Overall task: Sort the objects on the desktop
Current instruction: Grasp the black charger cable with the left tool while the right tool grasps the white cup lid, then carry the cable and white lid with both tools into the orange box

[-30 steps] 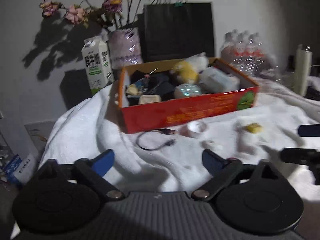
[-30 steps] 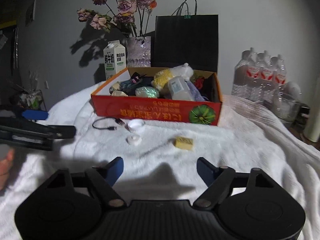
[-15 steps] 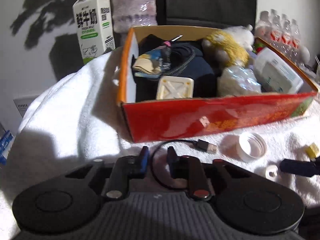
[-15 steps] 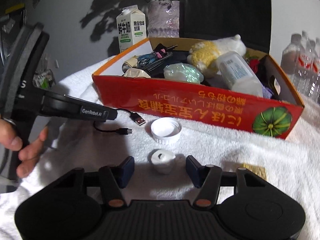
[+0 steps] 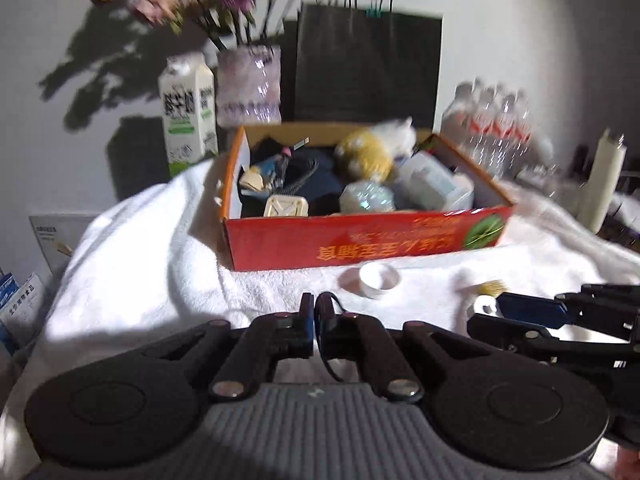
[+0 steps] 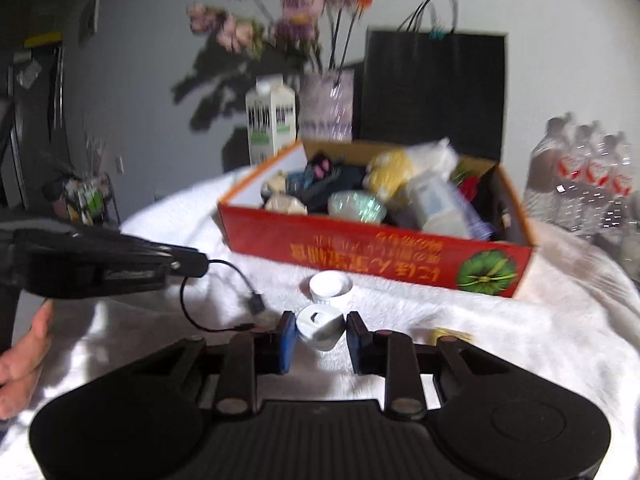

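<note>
**Both tools closed on small items**

Left wrist view: the left tool (image 5: 315, 312) is clenched on the thin black USB cable (image 5: 334, 304), above the white towel (image 5: 152, 264) before the red box (image 5: 360, 240).

Right wrist view: the right tool (image 6: 321, 338), jaws just closing, grasps the small white cap (image 6: 320, 326); the bigger white lid (image 6: 331, 286) lies just beyond.

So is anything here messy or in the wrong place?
Yes. A white screw cap and a small yellow block lie loose on the white towel before the red cardboard box, which is heaped unevenly. Nothing looks spilled or broken.
</note>
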Demonstrator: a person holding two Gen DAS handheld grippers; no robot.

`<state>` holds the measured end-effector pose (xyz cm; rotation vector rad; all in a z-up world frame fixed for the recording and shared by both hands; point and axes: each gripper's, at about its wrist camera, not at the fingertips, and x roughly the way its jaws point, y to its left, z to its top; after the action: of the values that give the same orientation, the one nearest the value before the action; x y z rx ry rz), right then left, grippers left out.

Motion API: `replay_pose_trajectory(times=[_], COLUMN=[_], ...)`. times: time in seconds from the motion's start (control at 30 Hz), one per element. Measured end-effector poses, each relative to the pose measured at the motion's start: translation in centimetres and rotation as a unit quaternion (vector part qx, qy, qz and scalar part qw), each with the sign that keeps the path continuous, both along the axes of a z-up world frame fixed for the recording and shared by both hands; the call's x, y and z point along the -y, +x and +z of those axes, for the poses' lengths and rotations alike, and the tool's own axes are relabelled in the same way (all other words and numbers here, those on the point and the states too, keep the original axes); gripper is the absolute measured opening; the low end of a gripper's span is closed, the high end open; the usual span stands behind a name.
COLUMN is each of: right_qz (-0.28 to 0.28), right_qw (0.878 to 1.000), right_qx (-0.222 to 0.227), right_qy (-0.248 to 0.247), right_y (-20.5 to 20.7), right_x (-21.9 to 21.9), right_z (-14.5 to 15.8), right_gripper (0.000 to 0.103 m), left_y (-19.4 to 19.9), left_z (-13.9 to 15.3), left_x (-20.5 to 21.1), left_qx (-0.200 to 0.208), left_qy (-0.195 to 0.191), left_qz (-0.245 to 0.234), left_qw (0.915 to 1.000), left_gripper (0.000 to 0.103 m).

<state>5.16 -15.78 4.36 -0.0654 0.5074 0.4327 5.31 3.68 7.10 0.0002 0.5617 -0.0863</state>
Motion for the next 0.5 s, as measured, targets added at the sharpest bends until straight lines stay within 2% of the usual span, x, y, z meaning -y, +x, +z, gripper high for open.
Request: replay_pose_trajectory(times=[0.13, 0.3, 0.5], right_qz=[-0.006, -0.021, -0.029], right_qw=[1.0, 0.999, 0.999], right_qx=[0.012, 0.027, 0.034], right_qy=[0.017, 0.024, 0.025], right_y=[-4.4, -9.7, -14.1], right_x=[1.9, 3.4, 4.8], right_z=[1.2, 2.2, 2.2], right_gripper=[0.026, 0.026, 0.026], left_y=[-4.5, -10.5, -14.4], left_z=[1.8, 2.7, 2.3], left_x=[0.4, 1.3, 2.1], left_qx=[0.019, 0.033, 0.03], left_qy=[-0.028, -0.07, -0.065], left_qz=[-0.002, -0.023, -0.029], left_qw=[0.9994, 0.9968, 0.997], left_gripper=[0.003, 0.003, 0.003])
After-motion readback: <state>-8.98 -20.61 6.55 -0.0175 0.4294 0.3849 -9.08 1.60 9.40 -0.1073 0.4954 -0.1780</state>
